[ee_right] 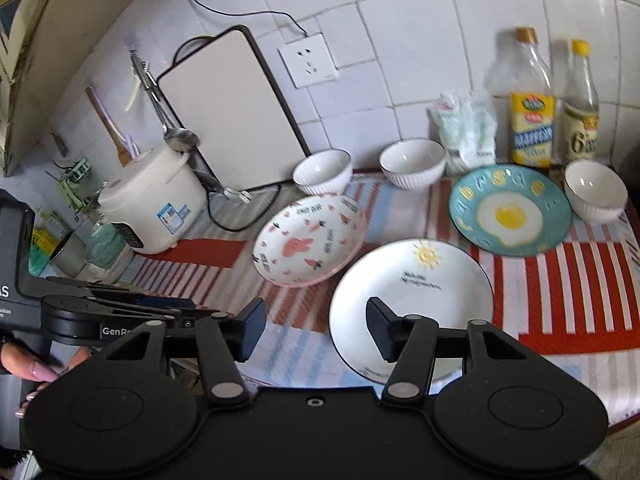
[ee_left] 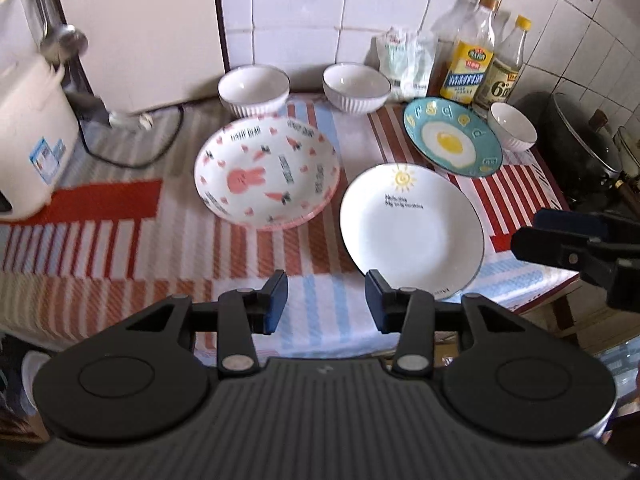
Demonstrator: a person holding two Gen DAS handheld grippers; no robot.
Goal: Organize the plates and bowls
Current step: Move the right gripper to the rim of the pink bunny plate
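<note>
I have both grippers raised over the tabletop with nothing in either: the left gripper has its fingers partly apart over bare cloth, and the right gripper stands somewhat wider, one finger showing against the white sun plate. That plate lies just ahead of both sets of fingers; the bunny plate is beyond and to the left of it, the egg plate beyond and to the right. Two ribbed bowls sit farther back by the wall, and a third bowl sits just beside the egg plate. My guess is that stacking begins with the sun plate, so I would come down low at its near rim, slip one finger under the lip, and close gently since glazed china can slip. The left camera shows the right gripper coming in from the right edge, plus a dark pan past the small bowl. The right camera alone shows the whole rice cooker, hanging utensils and a hand on the left gripper's body.
</note>
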